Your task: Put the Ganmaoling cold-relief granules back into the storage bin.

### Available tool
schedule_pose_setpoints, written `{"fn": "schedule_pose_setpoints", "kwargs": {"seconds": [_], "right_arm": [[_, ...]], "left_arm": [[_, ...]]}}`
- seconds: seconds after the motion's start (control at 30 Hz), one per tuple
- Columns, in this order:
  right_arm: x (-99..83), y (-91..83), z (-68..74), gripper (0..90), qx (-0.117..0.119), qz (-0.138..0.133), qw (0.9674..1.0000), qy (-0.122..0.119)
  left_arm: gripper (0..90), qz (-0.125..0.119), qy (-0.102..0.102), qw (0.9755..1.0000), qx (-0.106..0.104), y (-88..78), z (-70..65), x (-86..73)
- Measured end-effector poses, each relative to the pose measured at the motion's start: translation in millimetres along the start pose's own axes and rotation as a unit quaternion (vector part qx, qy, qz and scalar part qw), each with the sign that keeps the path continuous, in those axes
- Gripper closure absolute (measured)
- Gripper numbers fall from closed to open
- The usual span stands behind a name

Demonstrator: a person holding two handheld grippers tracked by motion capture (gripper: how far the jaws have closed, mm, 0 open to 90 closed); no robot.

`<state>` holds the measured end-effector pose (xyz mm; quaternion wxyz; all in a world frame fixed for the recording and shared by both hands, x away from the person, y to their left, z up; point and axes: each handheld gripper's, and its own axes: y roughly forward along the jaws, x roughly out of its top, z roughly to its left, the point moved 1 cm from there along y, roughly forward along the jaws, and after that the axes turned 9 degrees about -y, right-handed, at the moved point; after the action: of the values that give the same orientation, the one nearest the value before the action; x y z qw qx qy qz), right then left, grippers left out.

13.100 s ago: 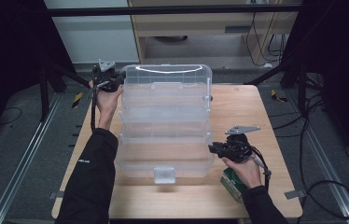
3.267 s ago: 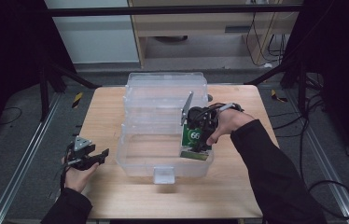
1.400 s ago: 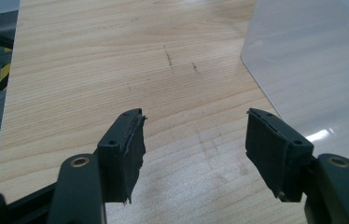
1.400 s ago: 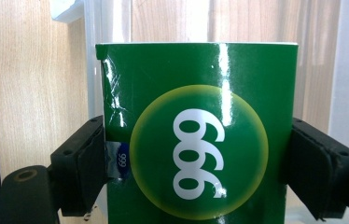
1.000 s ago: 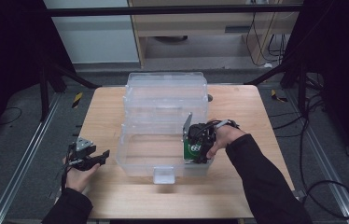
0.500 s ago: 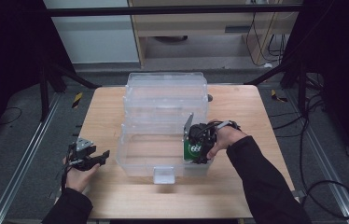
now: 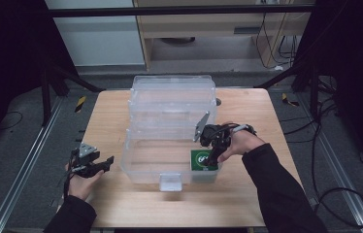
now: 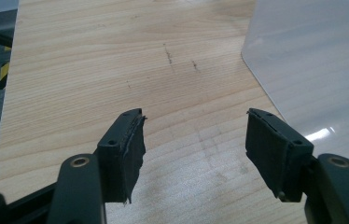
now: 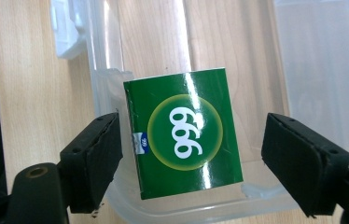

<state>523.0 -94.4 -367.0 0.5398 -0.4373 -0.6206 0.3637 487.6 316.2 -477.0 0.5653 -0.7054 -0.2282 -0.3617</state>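
- High view: green box (image 7: 203, 160) flat on the floor of the clear bin (image 7: 136, 170), in its near right corner, lid standing open behind.
- Right tongs (image 7: 212, 156) just above the box, pointing down into the bin. Left tongs (image 7: 106, 162) idle over the table (image 7: 107, 111), left of the bin and apart from it.
- Left gripper view: left tongs (image 8: 193, 140) wide open with nothing between the pads, bare wood beneath, bin wall (image 8: 322, 70) at the right edge.
- Right gripper view: right tongs (image 9: 193, 144) wide, having just been closing a little. Box (image 9: 184, 133) between the pads with a gap on each side, not gripped, beside the bin rim (image 9: 102, 88).
- Probable step: leaving the box in place. Keep both pads off the box sides, lift straight up, and avoid catching the near wall or dragging the box along.
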Motion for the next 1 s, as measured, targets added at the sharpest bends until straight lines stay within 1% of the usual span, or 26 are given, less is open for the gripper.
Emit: {"fn": "schedule_pose_setpoints", "kwargs": {"seconds": [0.07, 0.1, 0.17, 0.27, 0.37, 0.43, 0.47, 0.57, 0.63, 0.77, 1.0], "right_arm": [[0.2, -3.9, 1.8, 21.4, -0.005, -0.007, 0.9999, 0.008], [0.0, -5.7, 2.2, 21.6, -0.007, -0.011, 0.9999, 0.006], [0.4, -9.6, 4.6, 22.4, -0.013, -0.017, 0.9997, 0.014], [1.4, -14.3, 8.5, 23.9, -0.023, -0.034, 0.9990, 0.017], [3.1, -16.2, 14.4, 24.4, -0.018, -0.050, 0.9983, 0.025], [4.5, -15.7, 16.9, 25.3, -0.019, -0.053, 0.9981, 0.026], [5.4, -15.4, 18.3, 25.6, -0.017, -0.054, 0.9979, 0.031], [8.5, -13.3, 19.9, 26.2, -0.020, -0.063, 0.9971, 0.036], [11.0, -11.1, 21.3, 26.6, -0.017, -0.070, 0.9965, 0.043], [14.9, -5.4, 24.4, 27.3, -0.012, -0.078, 0.9959, 0.045], [17.3, 6.3, 27.8, 28.3, -0.002, -0.090, 0.9938, 0.066]], "left_arm": [[36.8, 0.000, 0.000, 1.0000, 0.000, -0.3, 0.3, -0.1], [36.8, 0.000, -0.001, 1.0000, 0.000, -0.3, 0.2, -0.2], [36.8, -0.001, 0.000, 1.0000, -0.001, -0.4, -0.4, -0.2], [36.9, -0.002, 0.002, 1.0000, -0.002, -0.5, -1.2, 0.0], [37.0, -0.002, 0.002, 1.0000, -0.004, 0.5, -1.6, -0.5], [37.0, -0.001, 0.003, 1.0000, -0.004, 1.0, -1.6, -0.6], [37.0, -0.001, 0.003, 1.0000, -0.004, 0.9, -1.5, -0.6], [37.0, -0.003, 0.001, 1.0000, -0.003, 0.2, -0.7, -0.3], [37.0, -0.005, 0.000, 1.0000, -0.003, -0.1, -0.4, 0.1], [37.0, -0.006, 0.000, 1.0000, -0.002, -0.2, -0.2, 0.1], [37.1, -0.006, 0.000, 1.0000, -0.002, -0.3, 0.4, 0.3]]}}
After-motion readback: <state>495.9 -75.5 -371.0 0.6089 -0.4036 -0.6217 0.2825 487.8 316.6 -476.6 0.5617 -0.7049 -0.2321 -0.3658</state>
